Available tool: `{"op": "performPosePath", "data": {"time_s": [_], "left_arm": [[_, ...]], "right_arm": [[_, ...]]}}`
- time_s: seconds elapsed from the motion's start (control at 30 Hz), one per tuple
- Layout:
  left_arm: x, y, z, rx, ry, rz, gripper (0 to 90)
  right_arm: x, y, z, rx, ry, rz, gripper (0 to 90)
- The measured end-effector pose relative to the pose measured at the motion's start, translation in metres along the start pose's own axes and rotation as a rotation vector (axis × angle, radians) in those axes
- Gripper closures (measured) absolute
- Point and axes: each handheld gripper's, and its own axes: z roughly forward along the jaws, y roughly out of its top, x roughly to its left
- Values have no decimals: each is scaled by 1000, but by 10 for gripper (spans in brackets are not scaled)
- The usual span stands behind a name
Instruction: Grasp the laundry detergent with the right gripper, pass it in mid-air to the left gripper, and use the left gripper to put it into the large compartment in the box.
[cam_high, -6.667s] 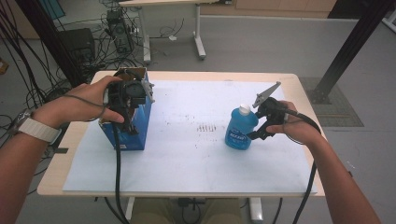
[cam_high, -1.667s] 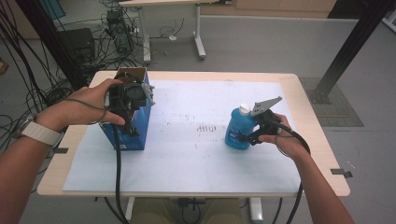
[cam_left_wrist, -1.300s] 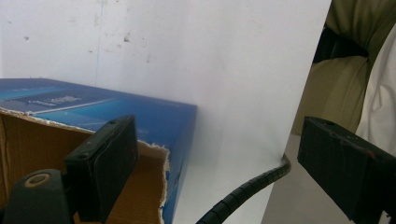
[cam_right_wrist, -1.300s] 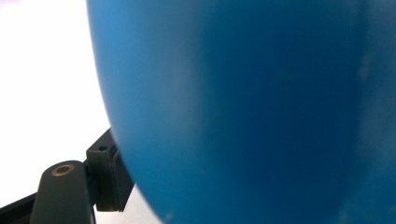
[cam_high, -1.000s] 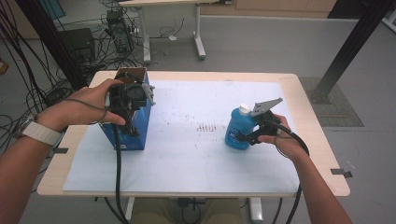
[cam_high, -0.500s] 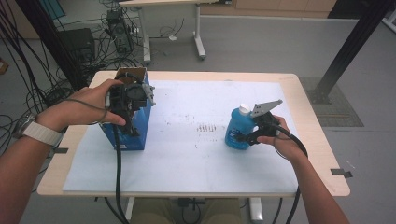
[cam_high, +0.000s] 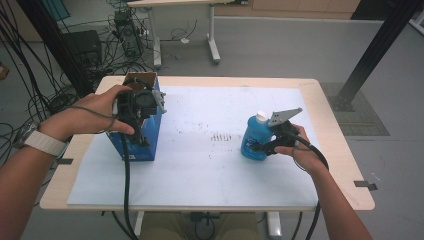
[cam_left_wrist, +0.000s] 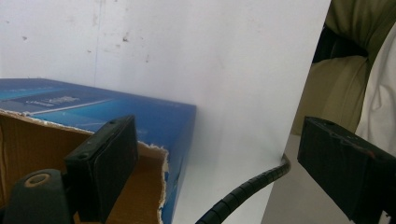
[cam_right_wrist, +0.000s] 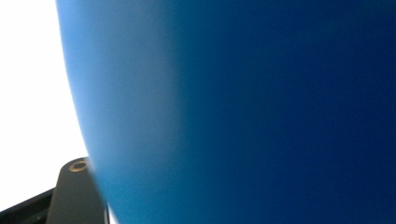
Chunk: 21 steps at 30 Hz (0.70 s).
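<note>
Right tool at blue bottle, white tabletop, grey floor

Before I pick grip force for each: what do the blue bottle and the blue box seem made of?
The bottle looks like smooth, slightly glossy plastic, with a white cap. The box looks like cardboard: printed blue outside, raw brown inside, with a torn, fibrous top edge.

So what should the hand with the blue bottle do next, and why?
Probably close the right claw firmly on the blue bottle and lift it toward the open blue box. The bottle stands upright on the white table, pressed close against that claw, while the left claw sits at the box's open top with its jaws spread.
</note>
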Motion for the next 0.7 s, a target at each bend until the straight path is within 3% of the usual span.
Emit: {"op": "performPosePath", "data": {"time_s": [0.7], "left_arm": [[0, 0, 1, 0, -1, -2, 128]], "right_arm": [[-1, -4, 3, -36, -2, 17, 316]]}}
